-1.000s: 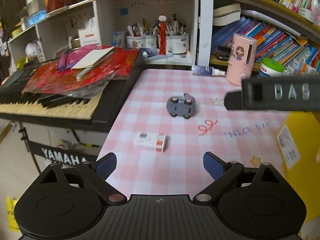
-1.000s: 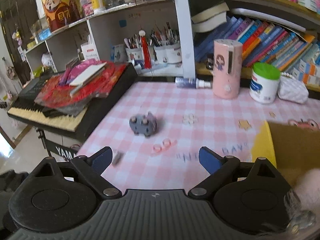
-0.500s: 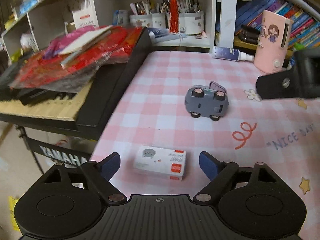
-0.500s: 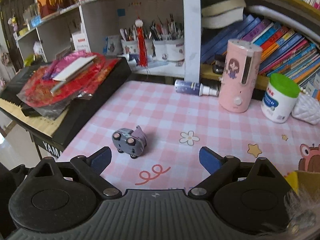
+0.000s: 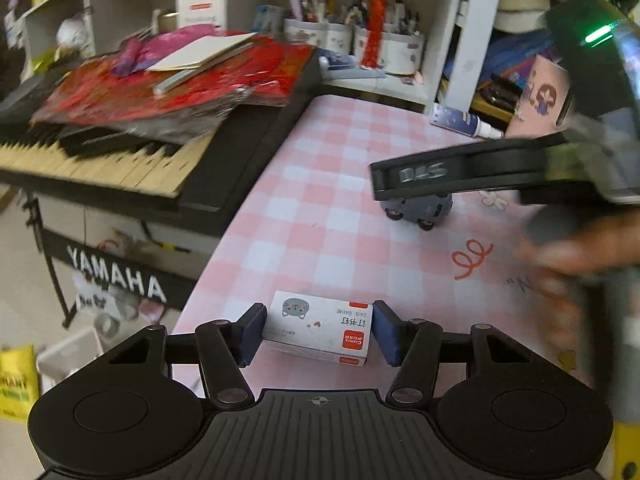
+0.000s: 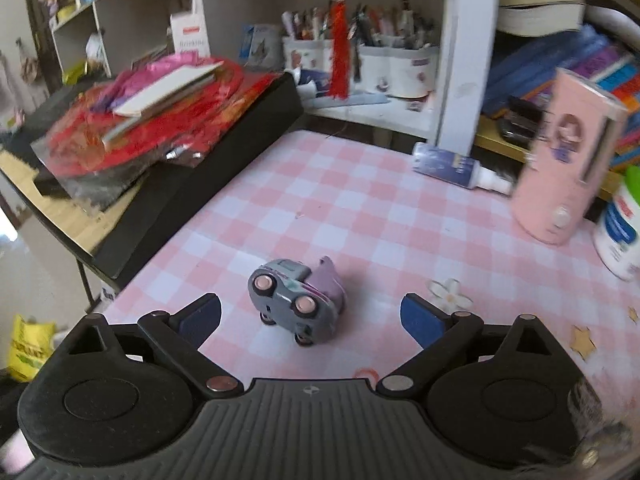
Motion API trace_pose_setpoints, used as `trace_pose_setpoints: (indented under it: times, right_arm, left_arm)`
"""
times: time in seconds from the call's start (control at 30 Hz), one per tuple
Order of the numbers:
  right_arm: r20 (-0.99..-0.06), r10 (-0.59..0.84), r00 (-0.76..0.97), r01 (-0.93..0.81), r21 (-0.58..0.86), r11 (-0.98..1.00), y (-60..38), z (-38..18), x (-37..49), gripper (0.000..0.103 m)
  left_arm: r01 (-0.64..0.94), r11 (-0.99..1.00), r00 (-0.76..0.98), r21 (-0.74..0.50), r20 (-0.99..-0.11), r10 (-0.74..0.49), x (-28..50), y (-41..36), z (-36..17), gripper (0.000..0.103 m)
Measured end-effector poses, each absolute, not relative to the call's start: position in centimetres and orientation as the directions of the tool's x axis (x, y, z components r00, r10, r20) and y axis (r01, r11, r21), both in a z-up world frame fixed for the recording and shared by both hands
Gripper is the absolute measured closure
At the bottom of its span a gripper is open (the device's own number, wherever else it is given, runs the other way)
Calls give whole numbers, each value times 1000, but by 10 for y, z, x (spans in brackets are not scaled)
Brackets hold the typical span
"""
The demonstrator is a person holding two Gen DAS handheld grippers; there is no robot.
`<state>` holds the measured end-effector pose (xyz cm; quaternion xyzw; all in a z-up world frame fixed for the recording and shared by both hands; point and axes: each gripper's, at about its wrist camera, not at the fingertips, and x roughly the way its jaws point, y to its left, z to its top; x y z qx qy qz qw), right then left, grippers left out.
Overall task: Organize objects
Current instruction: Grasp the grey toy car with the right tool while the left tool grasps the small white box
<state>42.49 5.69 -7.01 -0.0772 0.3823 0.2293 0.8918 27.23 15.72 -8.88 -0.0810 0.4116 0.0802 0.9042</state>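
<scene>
The left gripper has its pads right beside the little white box, which lies near the table edge, but they may not be squeezing yet. A push could knock it off. The right gripper is spread wide around the tipped toy car, which might roll away.

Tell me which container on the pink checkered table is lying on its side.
The blue spray bottle, lying flat by the shelf post with its white nozzle pointing right. The pink canister and the green-lidded white jar both stand upright.
</scene>
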Motion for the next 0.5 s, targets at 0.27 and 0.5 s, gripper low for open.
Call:
trace_pose_setpoints:
  times: [0.27, 0.5]
  right_arm:
    - [-724, 333, 604, -531, -54, 846, 86, -105, 441, 40]
    - [-711, 338, 616, -550, -81, 831, 77, -86, 415, 40]
  left_arm:
    - [-261, 960, 665, -100, -740, 104, 239, 169, -69, 47]
    - [-256, 960, 680, -116, -727, 93, 226, 165, -62, 47]
